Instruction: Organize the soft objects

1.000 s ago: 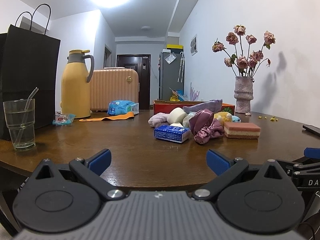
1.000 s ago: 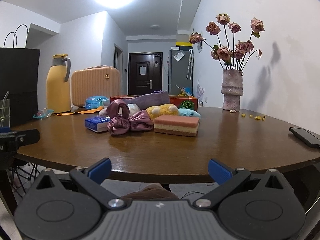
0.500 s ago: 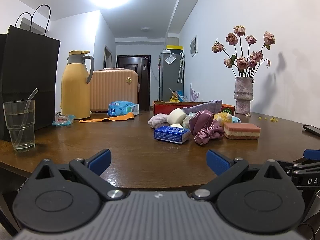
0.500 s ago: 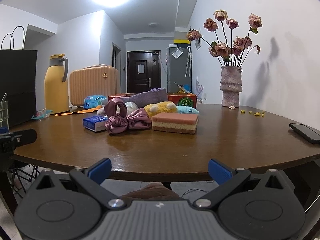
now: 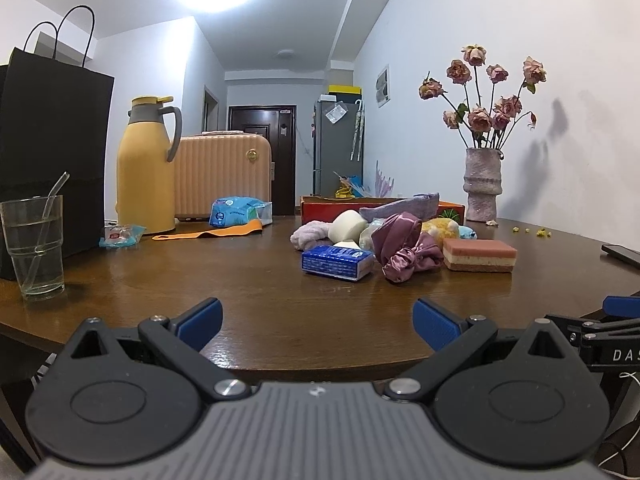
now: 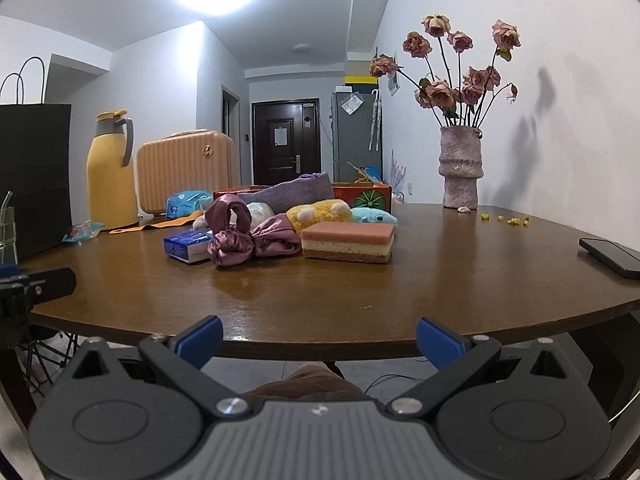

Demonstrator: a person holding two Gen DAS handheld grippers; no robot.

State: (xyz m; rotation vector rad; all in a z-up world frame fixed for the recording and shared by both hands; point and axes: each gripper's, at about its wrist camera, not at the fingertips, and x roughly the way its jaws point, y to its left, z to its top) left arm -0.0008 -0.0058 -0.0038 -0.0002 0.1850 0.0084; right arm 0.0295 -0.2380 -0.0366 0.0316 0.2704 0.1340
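Note:
A heap of soft things lies mid-table: a mauve satin scrunchie (image 5: 404,254) (image 6: 248,238), a pink-and-yellow layered sponge (image 5: 478,255) (image 6: 348,240), a blue tissue pack (image 5: 337,262) (image 6: 187,246), a yellow plush (image 6: 318,214), a white foam block (image 5: 349,226) and a purple cloth (image 6: 294,194) draped on a red box (image 5: 324,208) (image 6: 364,194). My left gripper (image 5: 318,320) hangs open over the near table edge. My right gripper (image 6: 319,338) is open just short of the table edge. Both are far from the heap and hold nothing.
On the round wooden table (image 5: 248,280): a glass with a straw (image 5: 34,244), a black paper bag (image 5: 52,152), a yellow thermos (image 5: 146,168), a peach case (image 5: 222,176), a wipes pack (image 5: 236,212), a vase of dried roses (image 6: 460,168) and a phone (image 6: 612,256).
The right gripper has edged forward and slightly higher, so the table items look a little nearer. The left gripper has barely moved. Both stay open.

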